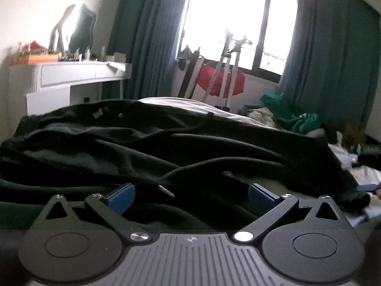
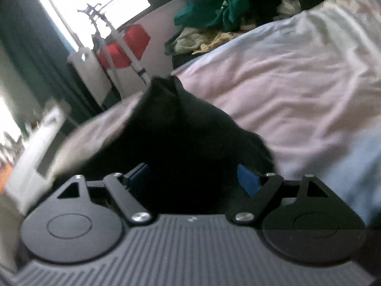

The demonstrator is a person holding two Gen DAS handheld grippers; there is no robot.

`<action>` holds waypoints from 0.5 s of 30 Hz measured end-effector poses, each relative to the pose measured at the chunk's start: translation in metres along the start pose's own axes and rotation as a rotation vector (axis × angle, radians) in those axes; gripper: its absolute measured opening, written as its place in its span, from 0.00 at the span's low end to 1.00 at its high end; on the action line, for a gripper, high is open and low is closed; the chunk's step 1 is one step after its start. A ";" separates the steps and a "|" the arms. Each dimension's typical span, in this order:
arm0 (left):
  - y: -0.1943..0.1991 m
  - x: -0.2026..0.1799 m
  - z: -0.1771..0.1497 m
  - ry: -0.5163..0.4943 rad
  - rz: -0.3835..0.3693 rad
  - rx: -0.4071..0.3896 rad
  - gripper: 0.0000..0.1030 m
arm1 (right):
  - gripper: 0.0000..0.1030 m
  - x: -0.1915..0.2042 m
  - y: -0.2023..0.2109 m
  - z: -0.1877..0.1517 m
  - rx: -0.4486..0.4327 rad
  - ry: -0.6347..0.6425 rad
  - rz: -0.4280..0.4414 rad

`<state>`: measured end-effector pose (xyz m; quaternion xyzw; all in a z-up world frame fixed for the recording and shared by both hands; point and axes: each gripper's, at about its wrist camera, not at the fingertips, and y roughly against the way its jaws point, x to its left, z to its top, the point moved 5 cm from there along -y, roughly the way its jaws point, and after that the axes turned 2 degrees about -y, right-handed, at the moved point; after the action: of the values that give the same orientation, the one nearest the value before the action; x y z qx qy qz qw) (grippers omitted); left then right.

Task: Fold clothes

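From my left claw (image 1: 191,196) I count two blue pads (image 1: 122,196), spread wide apart with nothing pinched between them. One black garment (image 1: 166,143) lies rumpled straight ahead of this claw and under it, its folds running between the pads and off to both sides; I can make out one drawstring and one small metal eyelet near its far edge. Beyond the garment I see a strip of the pale bedsheet (image 1: 181,103). Further ahead stand two teal curtains (image 1: 147,35), one either side of a bright window (image 1: 228,19), with one red cloth (image 1: 214,81) hanging on a rack (image 1: 226,71) below it. Ahead to the left is one white dressing table (image 1: 71,76); ahead to the right is one heap of green clothing (image 1: 290,114).

My right claw (image 2: 194,177) also shows two blue pads (image 2: 247,178), set well apart. A peak of the same black garment (image 2: 181,128) rises directly in front and fills the gap between them, but I cannot tell whether either pad touches it; the view is blurred. The pale bedsheet (image 2: 285,83) spreads ahead to the right of this claw.
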<state>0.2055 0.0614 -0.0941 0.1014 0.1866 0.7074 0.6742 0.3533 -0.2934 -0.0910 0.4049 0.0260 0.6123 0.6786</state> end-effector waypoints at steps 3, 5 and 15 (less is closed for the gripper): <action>0.004 -0.006 -0.002 -0.019 0.005 0.004 1.00 | 0.81 0.000 0.023 -0.029 0.013 0.251 -0.088; 0.007 -0.009 -0.003 -0.034 0.010 0.004 1.00 | 0.80 0.005 0.026 -0.044 0.032 0.393 -0.121; 0.006 -0.014 -0.007 -0.091 0.045 -0.003 1.00 | 0.05 -0.055 0.028 0.004 -0.124 0.098 -0.134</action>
<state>0.1982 0.0470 -0.0970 0.1365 0.1521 0.7172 0.6662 0.3187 -0.3450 -0.0971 0.3291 0.0480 0.5850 0.7397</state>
